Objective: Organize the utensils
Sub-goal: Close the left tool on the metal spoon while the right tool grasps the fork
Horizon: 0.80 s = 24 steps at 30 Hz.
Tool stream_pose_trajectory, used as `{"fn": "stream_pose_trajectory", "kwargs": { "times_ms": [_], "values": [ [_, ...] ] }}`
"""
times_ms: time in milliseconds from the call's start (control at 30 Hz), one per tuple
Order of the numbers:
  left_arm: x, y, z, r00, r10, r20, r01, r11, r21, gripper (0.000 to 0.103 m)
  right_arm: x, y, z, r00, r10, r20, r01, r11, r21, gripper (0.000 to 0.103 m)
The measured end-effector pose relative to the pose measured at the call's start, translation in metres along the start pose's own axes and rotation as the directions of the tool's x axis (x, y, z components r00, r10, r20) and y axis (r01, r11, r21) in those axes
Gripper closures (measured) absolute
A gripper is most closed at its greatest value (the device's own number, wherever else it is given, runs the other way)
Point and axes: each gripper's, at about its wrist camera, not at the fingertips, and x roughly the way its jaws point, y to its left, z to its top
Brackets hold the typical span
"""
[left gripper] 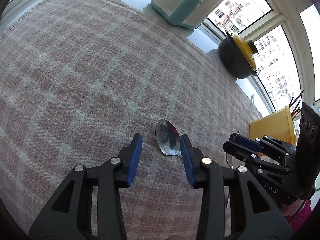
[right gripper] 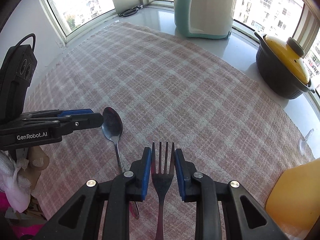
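Bright bay windows [right gripper: 80, 6], white sill [right gripper: 156, 18], plaid cloth [left gripper: 90, 70] on table.

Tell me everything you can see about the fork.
The fork is plain metal, four tines, a dull scuffed neck and a slim handle running out of view below. It sits between the right gripper pads, which press its edges at the tine base, tines pointing away from the camera over the checked cloth. A spoon lies apart to its left.
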Motion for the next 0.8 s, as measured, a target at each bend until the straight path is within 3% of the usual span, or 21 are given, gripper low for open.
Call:
{"fn": "stream_pose_trajectory", "kwargs": {
  "times_ms": [200, 467, 600, 800],
  "values": [
    [0.016, -0.013, 0.002, 0.999, 0.025, -0.026, -0.024, 0.999, 0.026, 0.065, -0.009, -0.014, -0.011, 1.000, 0.001, 0.008, -0.001, 0.999, 0.037, 0.081],
    [0.043, -0.054, 0.016, 0.996, 0.078, -0.032, -0.072, 0.985, 0.154, 0.065, -0.020, -0.036, -0.032, 1.000, -0.003, 0.009, 0.002, 0.994, 0.105, 0.081],
    [0.058, -0.082, 0.014, 0.993, 0.119, -0.018, -0.111, 0.964, 0.242, 0.065, -0.024, -0.050, -0.043, 1.000, -0.012, 0.005, 0.011, 0.990, 0.142, 0.081],
    [0.073, -0.121, -0.002, 0.993, 0.115, -0.034, -0.095, 0.923, 0.374, 0.065, -0.034, -0.072, -0.061, 1.000, -0.008, 0.004, 0.007, 0.979, 0.204, 0.081]
  ]
}}
